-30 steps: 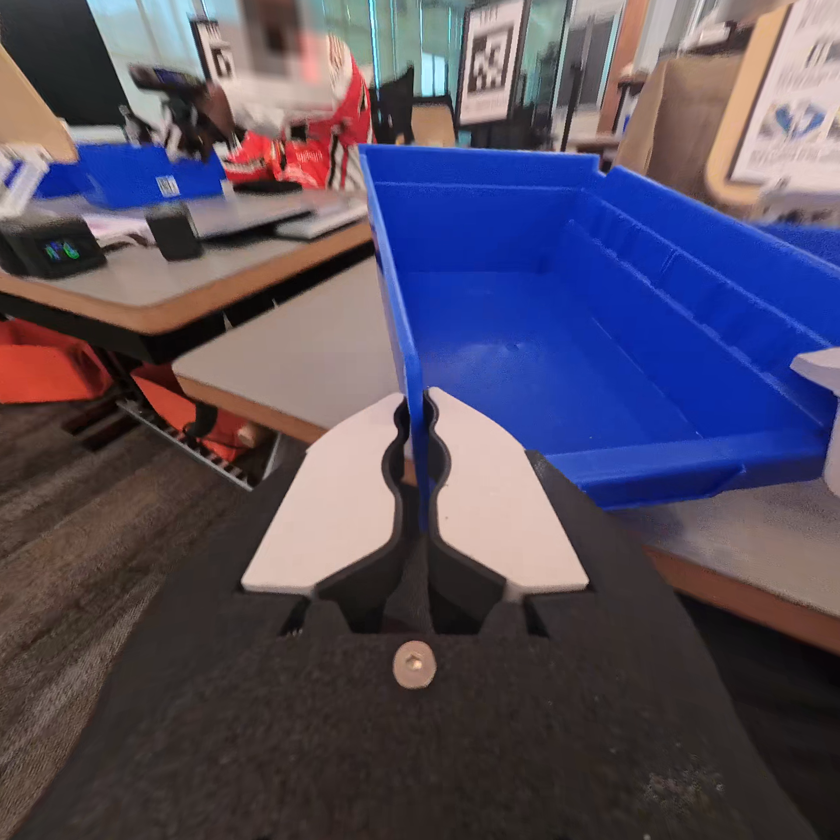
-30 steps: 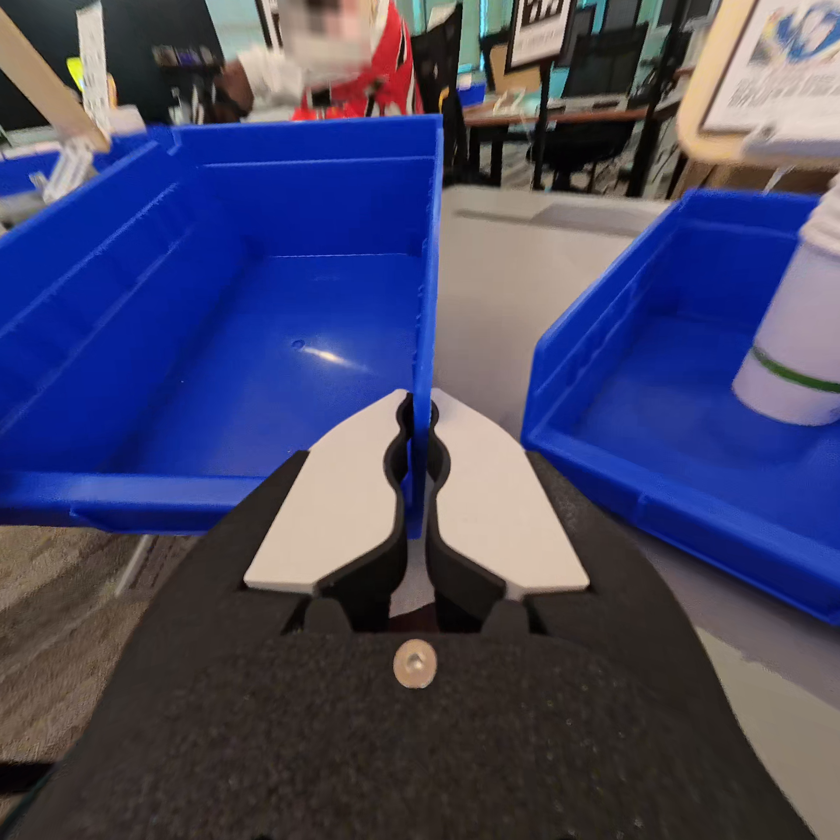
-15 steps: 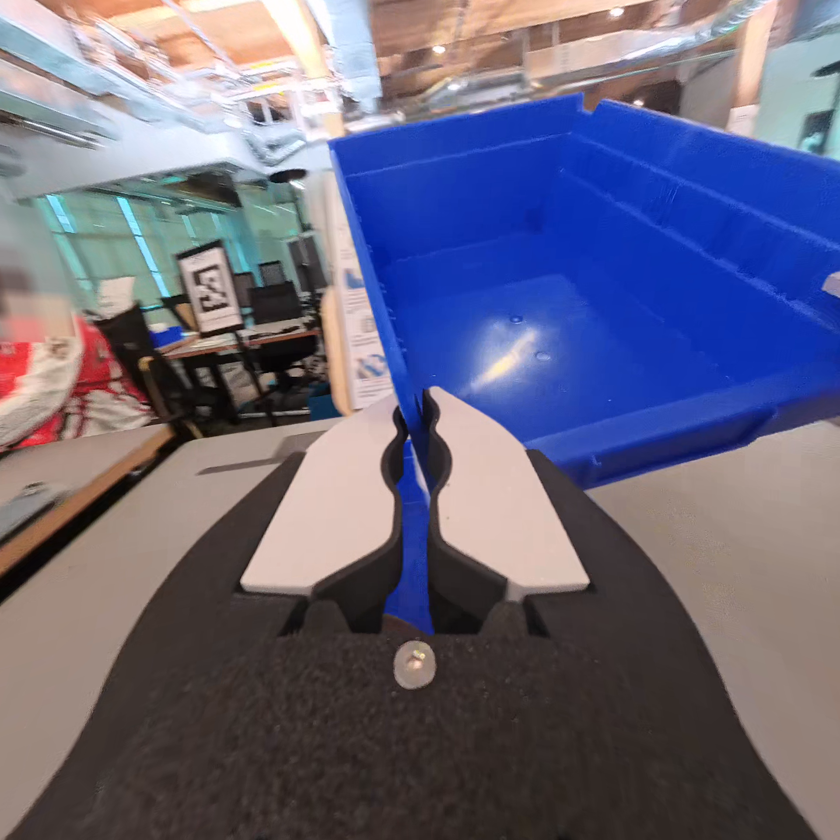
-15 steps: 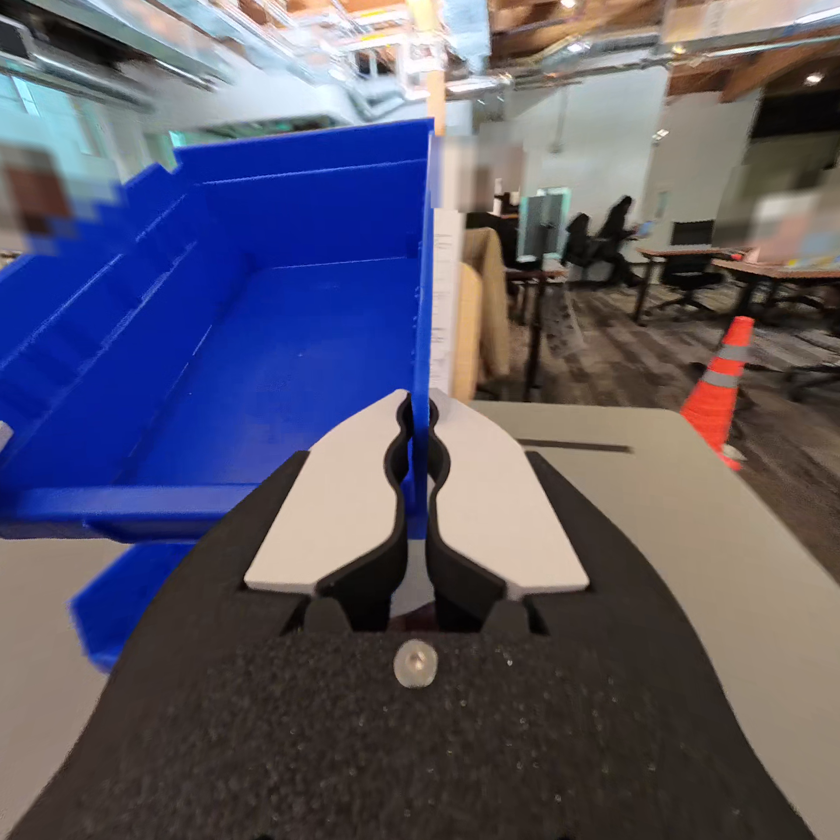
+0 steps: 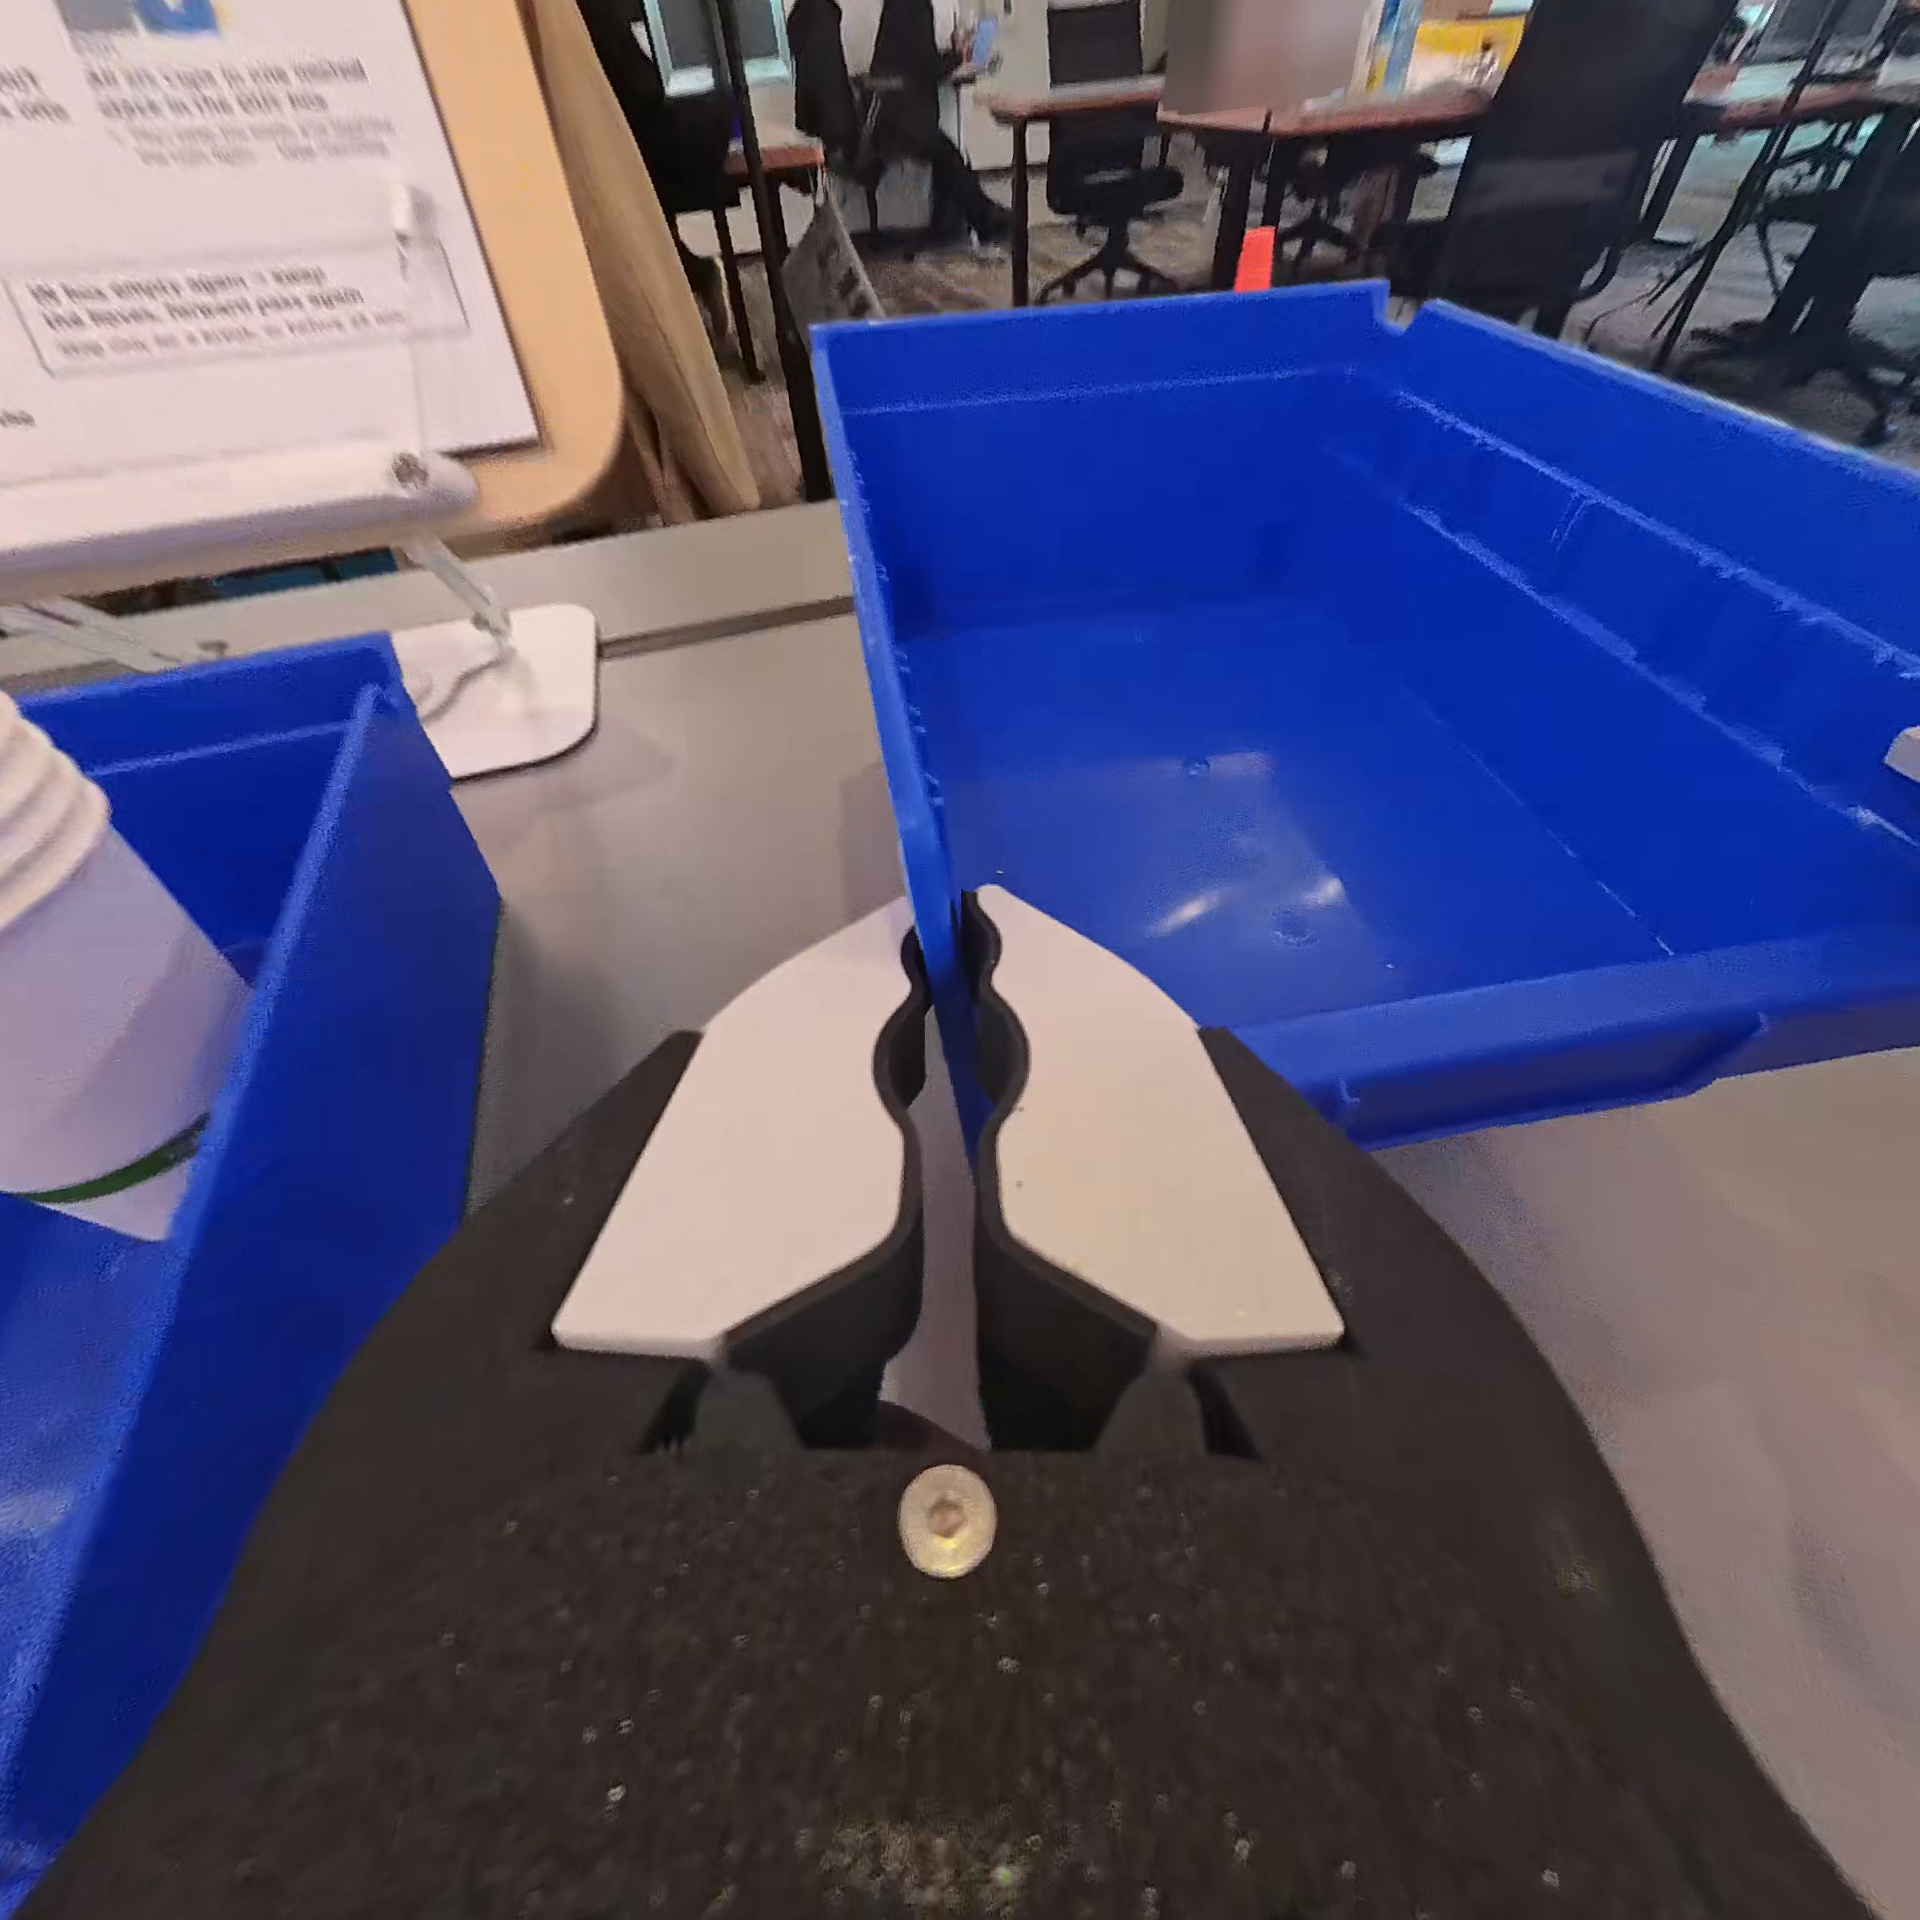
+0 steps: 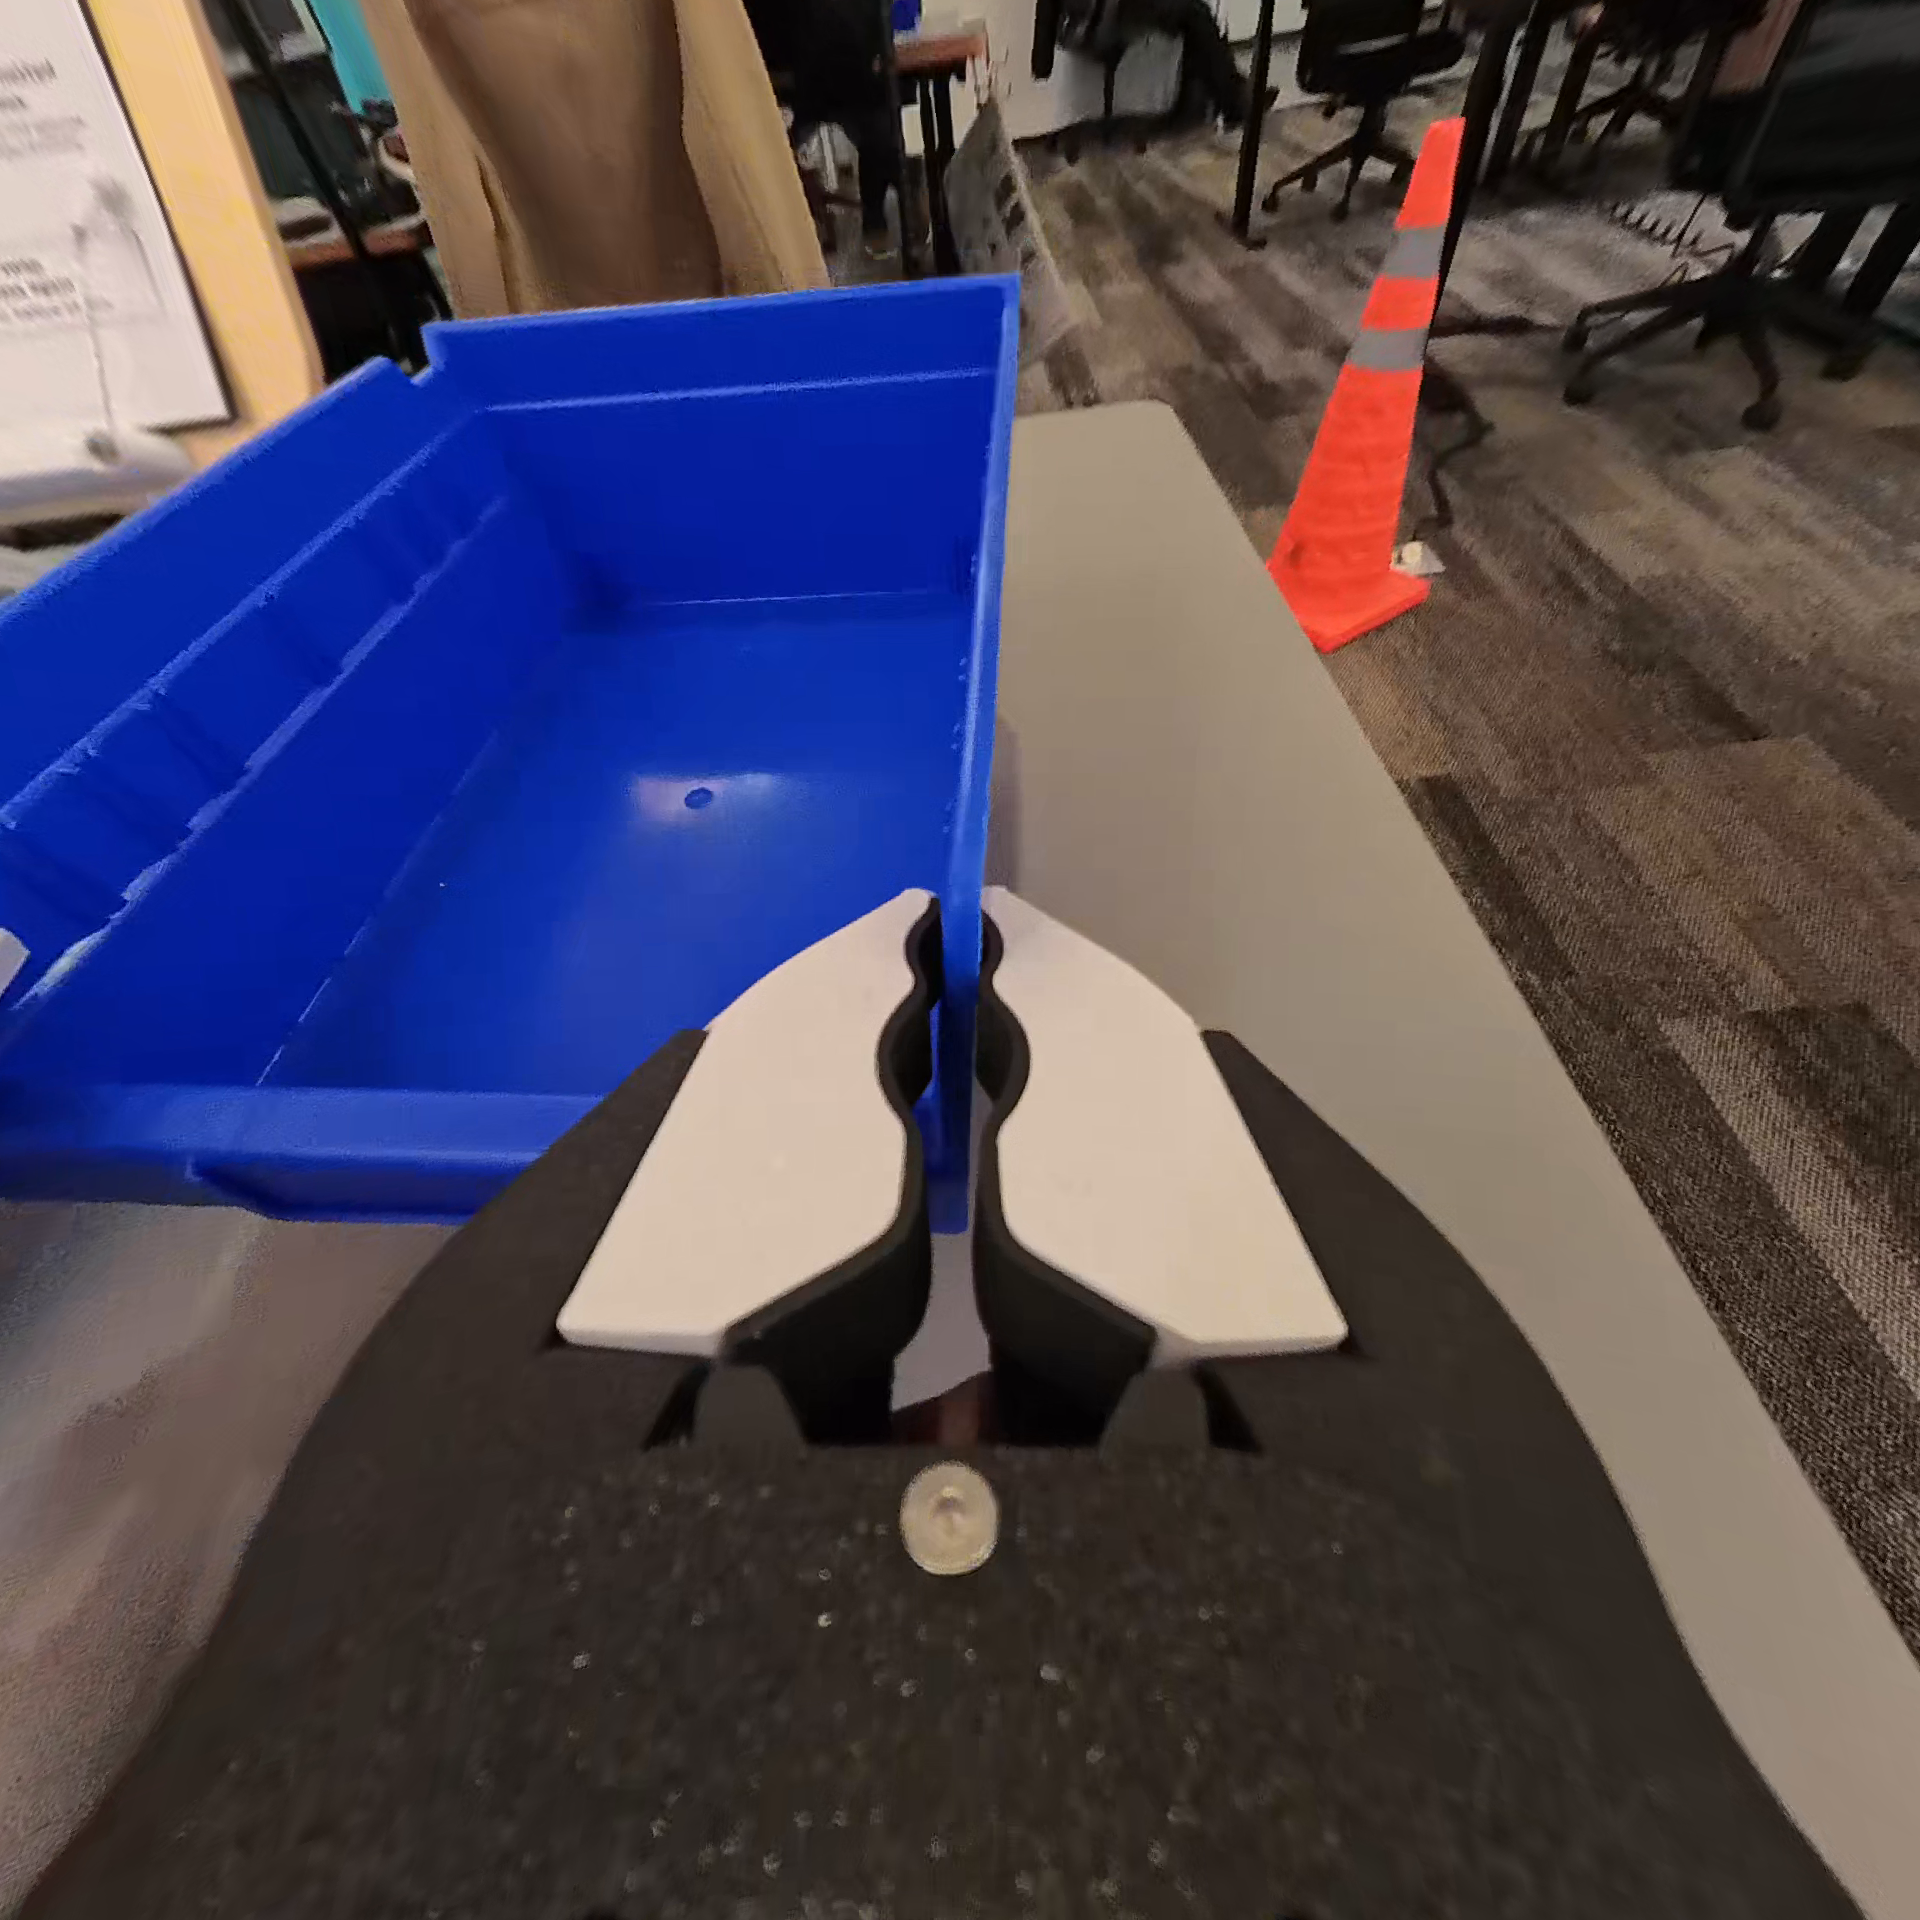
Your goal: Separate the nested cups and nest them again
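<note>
Blue bin [image 5: 1351, 831] – white cups [image 5: 73, 997], green band – orange cone [image 6: 1361, 416].

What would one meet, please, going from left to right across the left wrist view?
Cups → left bin → stand base → left gripper → right bin

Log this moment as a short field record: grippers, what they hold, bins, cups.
left gripper: shut on the empty blue bin's left wall
right gripper: shut on the same bin's right wall
second blue bin: to the left on the grey table
white cups: nested, standing in the second bin
bin contact with table: cannot tell
</note>
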{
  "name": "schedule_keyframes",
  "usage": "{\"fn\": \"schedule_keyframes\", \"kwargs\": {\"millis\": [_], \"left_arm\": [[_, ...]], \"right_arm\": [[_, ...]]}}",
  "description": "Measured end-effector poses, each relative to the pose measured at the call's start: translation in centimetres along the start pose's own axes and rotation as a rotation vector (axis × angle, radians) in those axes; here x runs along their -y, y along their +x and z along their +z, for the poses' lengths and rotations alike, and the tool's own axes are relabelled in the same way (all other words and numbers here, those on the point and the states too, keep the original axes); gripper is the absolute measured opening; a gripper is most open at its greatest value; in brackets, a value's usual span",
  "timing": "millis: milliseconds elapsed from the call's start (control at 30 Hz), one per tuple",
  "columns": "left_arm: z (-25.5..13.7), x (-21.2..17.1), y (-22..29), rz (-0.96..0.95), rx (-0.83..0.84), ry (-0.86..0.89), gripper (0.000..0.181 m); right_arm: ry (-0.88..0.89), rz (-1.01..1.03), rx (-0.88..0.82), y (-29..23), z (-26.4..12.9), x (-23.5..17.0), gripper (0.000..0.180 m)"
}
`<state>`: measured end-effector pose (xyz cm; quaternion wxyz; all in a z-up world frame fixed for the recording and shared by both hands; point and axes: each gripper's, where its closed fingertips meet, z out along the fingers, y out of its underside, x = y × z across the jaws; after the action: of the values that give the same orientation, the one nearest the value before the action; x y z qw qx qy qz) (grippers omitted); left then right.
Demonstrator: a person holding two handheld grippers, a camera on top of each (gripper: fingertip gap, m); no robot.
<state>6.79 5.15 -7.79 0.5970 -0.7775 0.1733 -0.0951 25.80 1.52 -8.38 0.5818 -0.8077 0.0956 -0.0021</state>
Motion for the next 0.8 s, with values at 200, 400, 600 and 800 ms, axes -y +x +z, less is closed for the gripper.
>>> {"fn": "schedule_keyframes", "kwargs": {"millis": [200,400,600,800], "left_arm": [[1.6,-3.1,1.1,-0.001,-0.03,-0.075,0.005],[1.9,-5.2,2.3,0.043,-0.059,-0.155,0.011],[-0.9,-6.5,0.8,0.099,-0.097,-0.199,0.058],[-11.1,-4.3,-6.9,0.118,-0.129,-0.084,0.053]], "right_arm": [[-0.088,-0.052,0.028,1.3,2.0,-1.8,0.003],[-0.142,0.001,0.01,2.5,2.5,-4.1,0.003],[-0.151,-0.029,-0.015,3.1,2.1,-4.9,0.033],[0.056,-0.059,-0.058,0.9,-4.0,0.9,0.038]]}}
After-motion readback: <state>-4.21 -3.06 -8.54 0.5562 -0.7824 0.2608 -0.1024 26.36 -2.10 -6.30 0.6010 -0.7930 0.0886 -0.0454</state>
